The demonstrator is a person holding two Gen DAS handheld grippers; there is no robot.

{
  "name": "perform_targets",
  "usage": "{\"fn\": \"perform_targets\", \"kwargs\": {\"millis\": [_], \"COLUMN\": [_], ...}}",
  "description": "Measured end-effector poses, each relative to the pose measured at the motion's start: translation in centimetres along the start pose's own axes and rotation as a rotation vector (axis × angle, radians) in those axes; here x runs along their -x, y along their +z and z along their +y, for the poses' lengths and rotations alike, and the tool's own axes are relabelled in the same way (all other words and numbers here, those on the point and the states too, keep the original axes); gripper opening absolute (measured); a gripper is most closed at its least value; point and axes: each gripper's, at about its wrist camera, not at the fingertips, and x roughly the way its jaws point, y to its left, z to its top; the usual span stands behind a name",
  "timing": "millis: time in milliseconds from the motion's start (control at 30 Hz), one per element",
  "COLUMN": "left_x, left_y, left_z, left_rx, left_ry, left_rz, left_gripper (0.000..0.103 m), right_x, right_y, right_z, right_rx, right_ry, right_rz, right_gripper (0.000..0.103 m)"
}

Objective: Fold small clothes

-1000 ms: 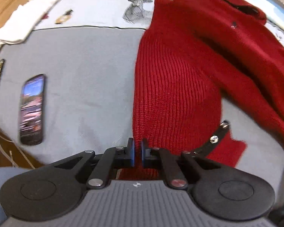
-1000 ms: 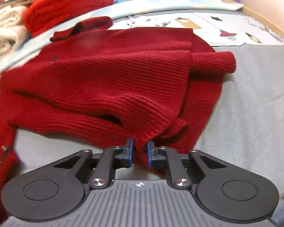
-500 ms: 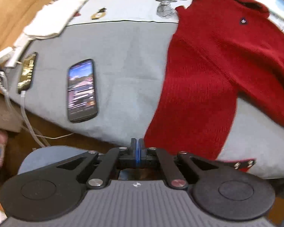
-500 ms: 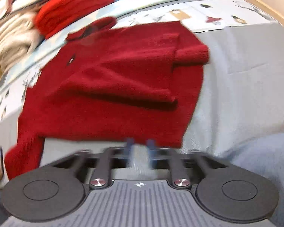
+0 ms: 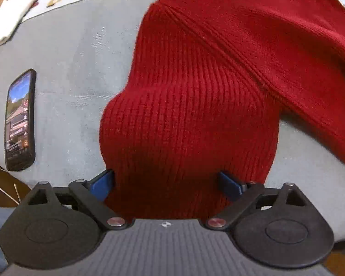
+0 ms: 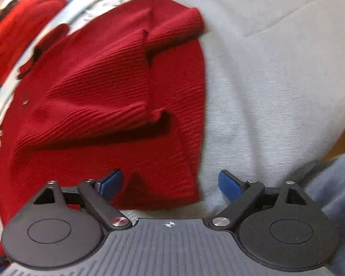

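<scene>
Now both grippers' jaws have just been opening: the left gripper (image 5: pixel 166 182) straddles the red sweater (image 5: pixel 218 80)'s near sleeve end, the right gripper (image 6: pixel 170 182) its near right corner, pads off it, on the grey cloth (image 6: pixel 276 80).

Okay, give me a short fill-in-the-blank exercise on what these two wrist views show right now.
1. The knitted sweater on the grey cover is ____ in colour.
2. The phone lies with its screen facing ____.
3. The jaws of the left hand-held gripper stand ____ around a sleeve end.
4. The hem corner of the sweater lies between the fingers of the ____ hand-held gripper.

Missing words: red; up; open; right
</scene>
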Motion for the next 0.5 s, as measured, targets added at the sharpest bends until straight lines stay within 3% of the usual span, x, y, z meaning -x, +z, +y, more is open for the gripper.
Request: {"fn": "perform_targets", "kwargs": {"millis": [33, 67, 100, 167, 233, 333, 400, 500], "left_x": [0.9, 1.8, 2.6, 4.6, 5.7, 7.0, 7.1, 5.7], "left_y": [0.1, 0.1, 0.2, 0.6, 0.5, -0.7, -1.9, -3.0], "left_z": [-0.3, -0.5, -0.6, 1.2, 3.3, 4.0, 4.0, 4.1], "left_rx": [-0.015, -0.022, -0.027, 0.056, 0.118, 0.04, -0.002, -0.019], "left_ry": [-0.026, -0.011, 0.029, 0.004, -0.055, -0.022, -0.003, 0.026], "left_rz": [-0.019, -0.034, -0.044, -0.088, -0.065, -0.073, -0.068, -0.031], "left_gripper": [0.046, 0.02, 0.008, 0.008, 0.008, 0.008, 0.008, 0.008], "right_x": [0.1, 0.2, 0.4, 1.5, 3.4, 6.9, 8.5, 7.9], "right_y": [-0.2, -0.2, 0.0, 0.4, 0.2, -0.6, -1.7, -3.6], "right_z": [0.5, 0.8, 0.7, -0.5, -1.4, -1.5, -1.6, -1.7], "right_rx": [0.056, 0.087, 0.092, 0.023, -0.025, -0.025, -0.009, 0.02], "right_ry": [-0.012, -0.028, -0.045, -0.003, 0.045, 0.101, 0.109, 0.053], "right_rz": [0.002, -0.004, -0.008, -0.03, -0.078, -0.094, -0.057, 0.061], "right_gripper": [0.038, 0.027, 0.013, 0.012, 0.011, 0.01, 0.01, 0.01]}}
